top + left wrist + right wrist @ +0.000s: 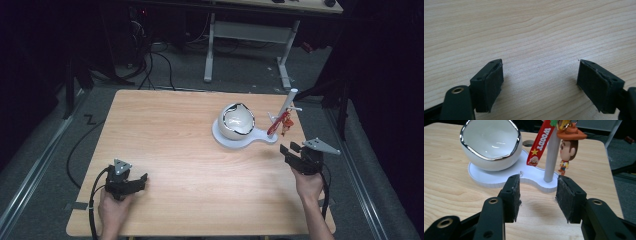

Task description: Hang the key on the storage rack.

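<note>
Right tongs (537, 197) agape near keychain (567, 150)

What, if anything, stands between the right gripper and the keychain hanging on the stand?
Nothing visible does. The right gripper is open and faces the keychain across bare table. The stand pole rises just beside the keychain, and the bowl sits off to one side.
</note>
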